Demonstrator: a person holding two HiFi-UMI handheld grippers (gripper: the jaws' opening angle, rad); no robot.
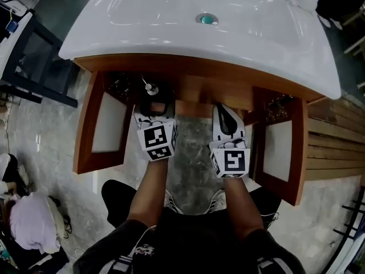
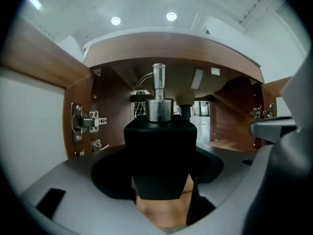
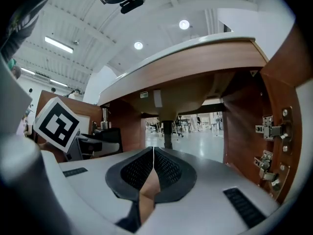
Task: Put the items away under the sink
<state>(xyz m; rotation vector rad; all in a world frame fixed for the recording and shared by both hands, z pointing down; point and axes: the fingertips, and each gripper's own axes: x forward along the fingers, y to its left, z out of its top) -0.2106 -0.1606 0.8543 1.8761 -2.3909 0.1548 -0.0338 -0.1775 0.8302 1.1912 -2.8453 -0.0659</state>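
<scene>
My left claw (image 2: 161, 182) is clamped on a black pump bottle (image 2: 160, 148), which stands upright between the jaws with its silver pump head (image 2: 158, 94) pointing up. From the head view I see that bottle right at the open front of the cabinet (image 1: 197, 90) under the white sink (image 1: 188, 33), on the left half of the opening. My right claw (image 3: 153, 168) sits beside it on the right, jaws pressed together with nothing between them, aimed into the same opening. Both cabinet doors are swung wide, the left door (image 1: 107, 121) and the right door (image 1: 279, 150) flanking my arms. Through the right gripper view I can see the drain pipe (image 3: 167, 131) hanging below the basin and hinges (image 3: 269, 131) on the right wall. The floor (image 1: 197, 158) below is grey and mottled.
</scene>
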